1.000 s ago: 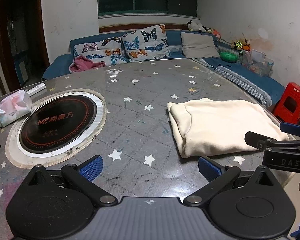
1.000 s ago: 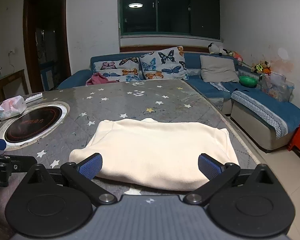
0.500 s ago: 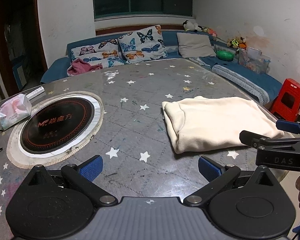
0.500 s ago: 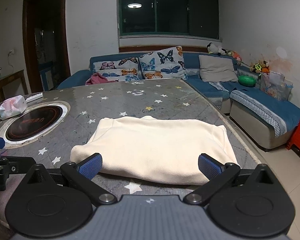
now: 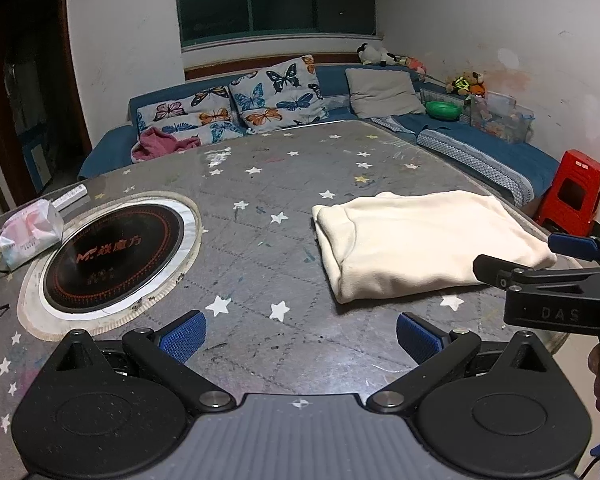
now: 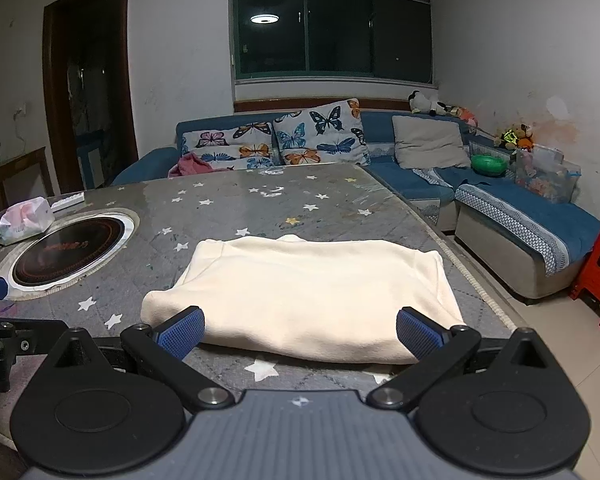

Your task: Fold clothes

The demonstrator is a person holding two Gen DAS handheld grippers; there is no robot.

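Lying crosswise: folded cream garment (image 6: 308,284)

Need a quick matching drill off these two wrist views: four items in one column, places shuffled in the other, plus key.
Items:
1. cream garment
2. tissue pack
3. pink cloth
4. red stool

Places:
A. on the floor past the table's right edge
B. on the sofa, by the butterfly cushions
C. folded on the table, in front of the right gripper
D. on the table, left of the round cooktop

Pairs: 1-C, 2-D, 3-B, 4-A
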